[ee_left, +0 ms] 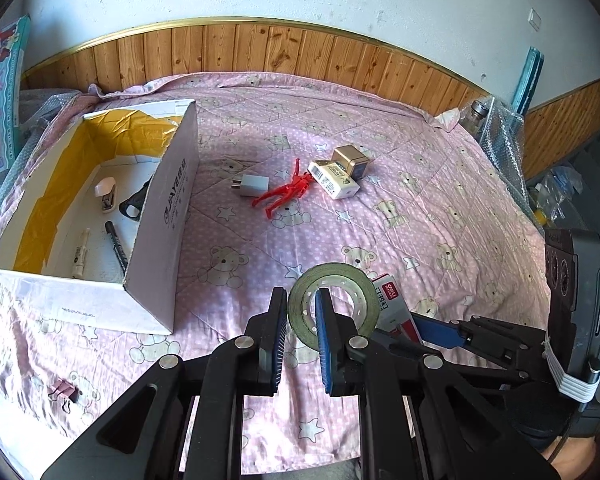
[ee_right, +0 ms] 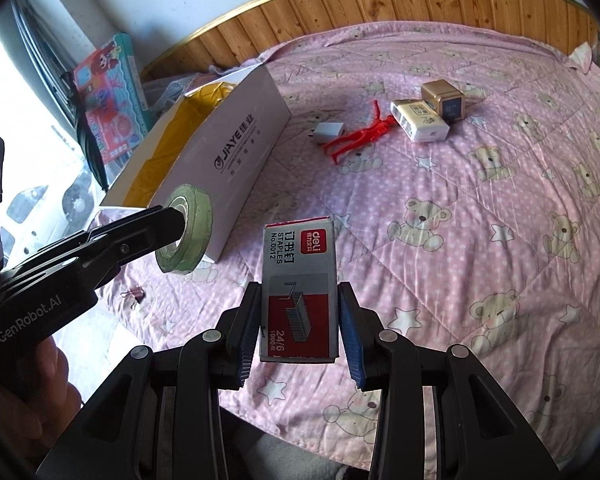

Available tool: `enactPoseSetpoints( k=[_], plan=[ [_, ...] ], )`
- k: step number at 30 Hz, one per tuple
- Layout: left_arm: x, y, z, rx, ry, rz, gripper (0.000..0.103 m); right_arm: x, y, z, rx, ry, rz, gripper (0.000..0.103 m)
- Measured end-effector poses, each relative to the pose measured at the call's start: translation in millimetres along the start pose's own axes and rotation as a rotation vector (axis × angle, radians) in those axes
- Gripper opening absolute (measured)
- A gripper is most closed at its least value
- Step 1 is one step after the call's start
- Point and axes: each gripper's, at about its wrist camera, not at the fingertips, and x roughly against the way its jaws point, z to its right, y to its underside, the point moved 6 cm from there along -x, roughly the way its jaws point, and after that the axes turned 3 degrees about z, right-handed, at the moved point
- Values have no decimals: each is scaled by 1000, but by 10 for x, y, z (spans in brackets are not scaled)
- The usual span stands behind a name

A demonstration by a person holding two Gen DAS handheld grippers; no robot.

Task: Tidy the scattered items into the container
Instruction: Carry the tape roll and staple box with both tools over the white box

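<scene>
Tape roll (ee_left: 334, 304) gripped by the left gripper (ee_left: 302, 336), one finger through the core and the other outside the ring, so the roll hangs on edge, lifted off the quilt (ee_left: 440, 216) just beside the box (ee_left: 172, 216). Right gripper (ee_right: 298, 330) clamped on the long sides of a staple box (ee_right: 298, 288), held flat with its label up; contact on its right pad looks slight, though the angle makes that hard to judge. Both loads appear carried for the open box, which already holds a stapler (ee_left: 106, 194), a marker (ee_left: 116, 244), a white tube (ee_left: 80, 252) and a black item. Left on the quilt, beyond the box's long side: a charger plug (ee_left: 252, 186), a red toy figure (ee_left: 286, 194), a white pack (ee_left: 334, 180) and a gold cube (ee_left: 350, 160), bunched close. A binder clip (ee_left: 66, 394) lies off the box's near corner. The box's tall near wall must be cleared from above; free floor inside sits toward its far, yellow-lined end.
</scene>
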Motion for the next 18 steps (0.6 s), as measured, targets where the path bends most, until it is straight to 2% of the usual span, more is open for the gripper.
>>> enactPoseSetpoints(
  k=[18],
  plan=[
    [304, -53, -670, 115, -35, 48, 15, -123, -199, -542, 115, -20, -25, 39]
  ],
)
